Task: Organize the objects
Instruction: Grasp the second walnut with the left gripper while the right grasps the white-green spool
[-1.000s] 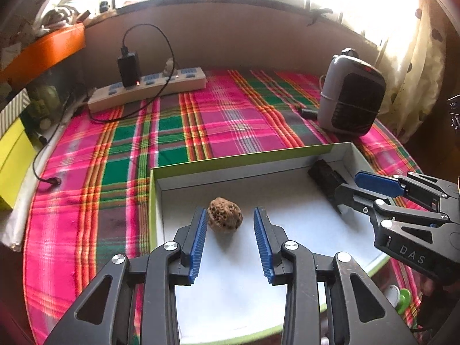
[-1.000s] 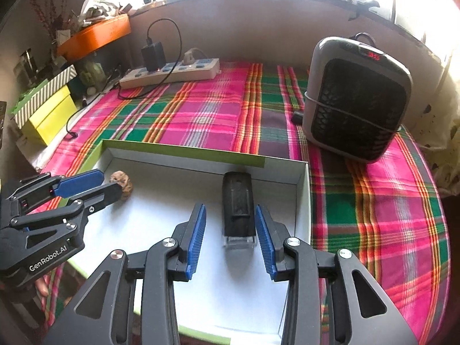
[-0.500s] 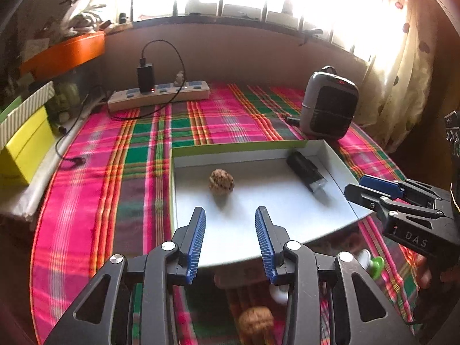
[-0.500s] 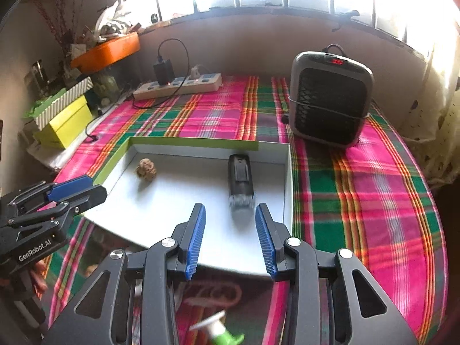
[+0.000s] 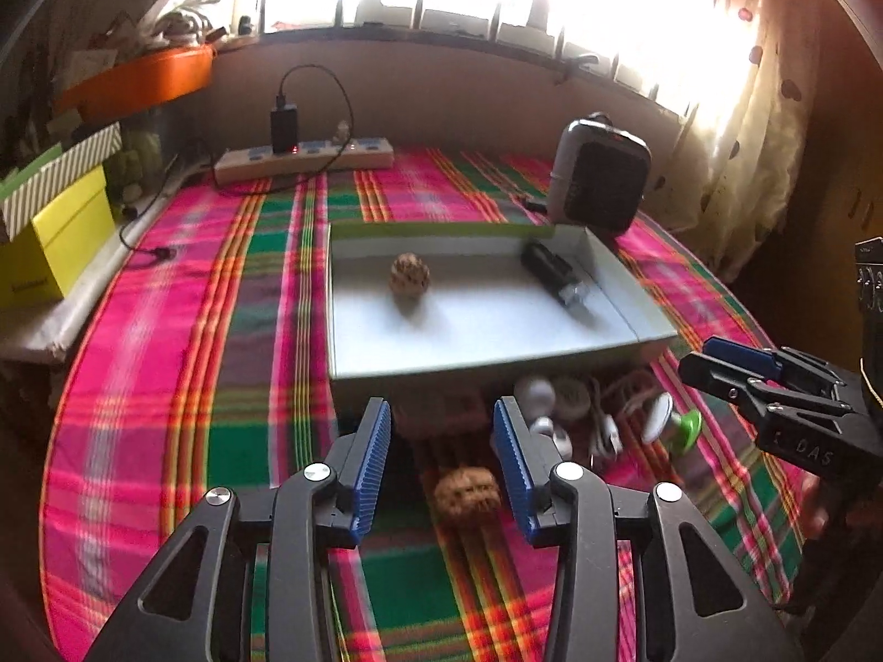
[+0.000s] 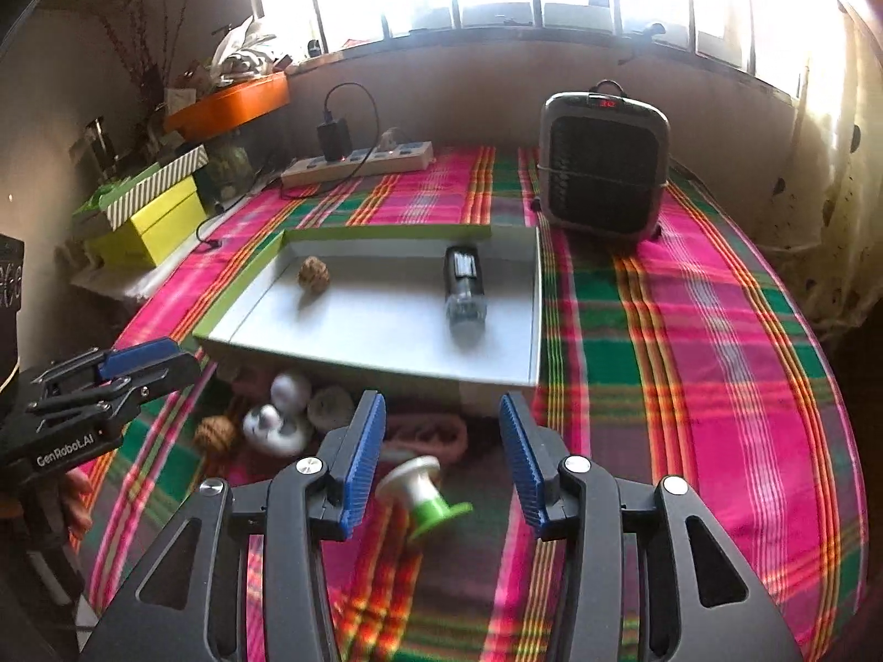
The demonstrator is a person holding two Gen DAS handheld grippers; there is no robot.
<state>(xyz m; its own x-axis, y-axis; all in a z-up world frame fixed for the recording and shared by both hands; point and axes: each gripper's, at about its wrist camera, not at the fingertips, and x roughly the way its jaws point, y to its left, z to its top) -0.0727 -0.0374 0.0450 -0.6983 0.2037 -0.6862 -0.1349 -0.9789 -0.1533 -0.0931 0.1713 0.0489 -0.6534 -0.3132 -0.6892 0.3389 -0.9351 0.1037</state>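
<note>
A shallow white box with a green rim (image 5: pixel 485 356) (image 6: pixel 381 367) lies on the plaid cloth. In it are a brown walnut (image 5: pixel 409 275) (image 6: pixel 313 274) and a black cylinder device (image 5: pixel 554 273) (image 6: pixel 465 287). In front of the box lie a second walnut (image 5: pixel 466 496) (image 6: pixel 215 433), white earbud-like pieces (image 5: pixel 538 394) (image 6: pixel 278 425), a pinkish cord (image 6: pixel 425 436) and a white-and-green spool (image 5: pixel 670 422) (image 6: pixel 422 488). My left gripper (image 5: pixel 441 460) is open and empty above the second walnut. My right gripper (image 6: pixel 441 455) is open and empty above the spool.
A grey heater (image 5: pixel 599 174) (image 6: pixel 604 165) stands behind the box at the right. A power strip with a charger (image 5: pixel 303 157) (image 6: pixel 358 160) lies at the back. Yellow and striped boxes (image 5: pixel 49 226) (image 6: pixel 146 215) sit at the left edge. A curtain (image 5: pixel 734 110) hangs at the right.
Both grippers have pulled back from inside the box, leaving the walnut and the black device in it. The loose objects in front of the box have come into view.
</note>
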